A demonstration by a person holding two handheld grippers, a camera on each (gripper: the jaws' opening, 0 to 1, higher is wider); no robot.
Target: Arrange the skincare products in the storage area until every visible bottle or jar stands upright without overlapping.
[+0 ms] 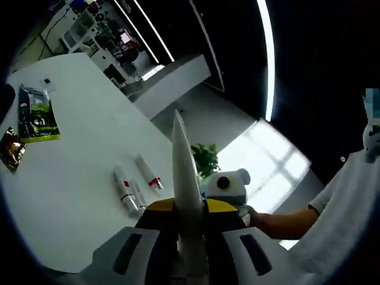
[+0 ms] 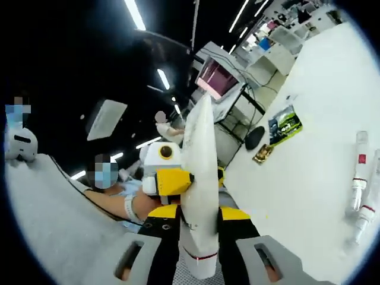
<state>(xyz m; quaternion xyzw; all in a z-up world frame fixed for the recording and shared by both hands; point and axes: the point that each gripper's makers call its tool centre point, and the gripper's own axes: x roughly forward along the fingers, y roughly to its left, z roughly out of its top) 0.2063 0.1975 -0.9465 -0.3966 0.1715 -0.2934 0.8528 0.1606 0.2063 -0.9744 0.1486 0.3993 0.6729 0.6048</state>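
Tubes (image 1: 132, 185) lying flat on white table (image 1: 71, 154), well beyond and left of left gripper (image 1: 181, 172); jaws pressed together, holding nothing. Right gripper (image 2: 199, 172) likewise clenched, empty, tubes (image 2: 359, 184) far right. Risk: round tubes rolling off when nudged upright.

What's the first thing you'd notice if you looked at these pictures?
A white tube stands pinched upright in the right gripper, and the left gripper pinches another white tube the same way. Beyond them, two tubes lie flat side by side on the white table.
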